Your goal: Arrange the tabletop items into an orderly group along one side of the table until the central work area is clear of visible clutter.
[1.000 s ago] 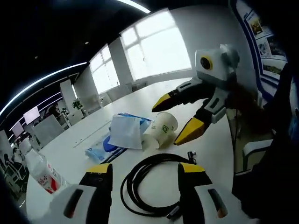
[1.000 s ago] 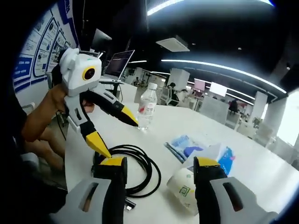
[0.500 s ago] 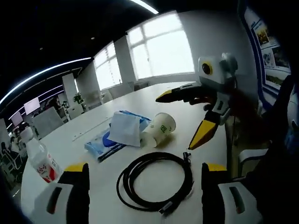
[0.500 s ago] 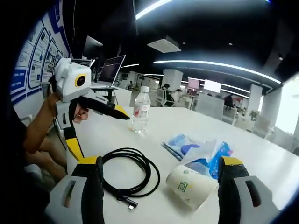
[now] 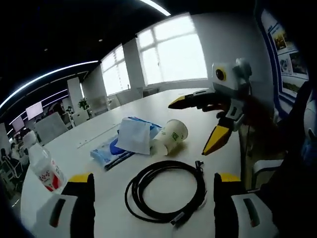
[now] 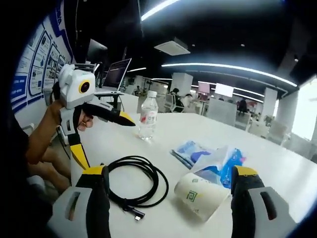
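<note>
A long white desk [image 5: 163, 106] runs away from both sets of tongs through an open office, with bright windows [image 5: 168, 52] at the far end in the left gripper view and strip lights [image 6: 228, 67] across a dark ceiling in the right gripper view. The left tongs [image 5: 153, 206] stand spread wide, nothing between them, and just ahead of them a coiled black cable [image 5: 166, 193] lies flat on the desk. Beyond the cable a paper cup [image 5: 171, 136] lies on its side, touching a heap of blue and white packets [image 5: 126, 141]. A clear water bottle [image 5: 44, 171] with a red label stands upright off to the left of those tongs, well apart from the heap. The right tongs [image 6: 168, 201] are likewise spread wide and hold nothing; the cup lies between them on the right, the cable on the left. Each set of tongs shows in the other's view, raised above the desk with jaws apart. Blue posters [image 6: 42, 54] line the wall, and an open laptop [image 6: 114, 77] sits far back, possibly on another desk.
</note>
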The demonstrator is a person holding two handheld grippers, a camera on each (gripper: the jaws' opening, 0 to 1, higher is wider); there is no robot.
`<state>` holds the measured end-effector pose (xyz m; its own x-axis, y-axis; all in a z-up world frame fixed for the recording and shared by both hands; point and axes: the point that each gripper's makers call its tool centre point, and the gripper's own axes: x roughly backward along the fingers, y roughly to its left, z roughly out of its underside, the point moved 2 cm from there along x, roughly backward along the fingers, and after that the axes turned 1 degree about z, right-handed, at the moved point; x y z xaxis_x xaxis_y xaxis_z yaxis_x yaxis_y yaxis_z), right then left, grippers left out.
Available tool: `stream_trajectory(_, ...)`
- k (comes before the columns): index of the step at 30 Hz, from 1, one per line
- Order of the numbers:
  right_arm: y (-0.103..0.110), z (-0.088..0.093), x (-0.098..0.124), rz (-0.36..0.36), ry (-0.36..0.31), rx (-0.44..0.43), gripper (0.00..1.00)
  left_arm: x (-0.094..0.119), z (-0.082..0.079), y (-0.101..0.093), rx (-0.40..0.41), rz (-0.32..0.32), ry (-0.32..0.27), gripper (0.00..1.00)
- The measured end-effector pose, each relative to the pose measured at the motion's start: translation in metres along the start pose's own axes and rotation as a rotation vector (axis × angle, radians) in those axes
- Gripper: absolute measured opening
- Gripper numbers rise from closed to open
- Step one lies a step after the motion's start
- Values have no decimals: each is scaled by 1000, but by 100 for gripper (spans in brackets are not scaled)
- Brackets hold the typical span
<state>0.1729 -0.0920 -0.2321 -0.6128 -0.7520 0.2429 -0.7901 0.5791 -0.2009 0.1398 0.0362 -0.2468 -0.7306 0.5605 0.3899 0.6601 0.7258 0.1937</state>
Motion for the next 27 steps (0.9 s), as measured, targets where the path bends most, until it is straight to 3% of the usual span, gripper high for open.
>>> stream_trajectory(27,-19,20,18,40,25,-33,94,3,6,-3,9,20,-1,100)
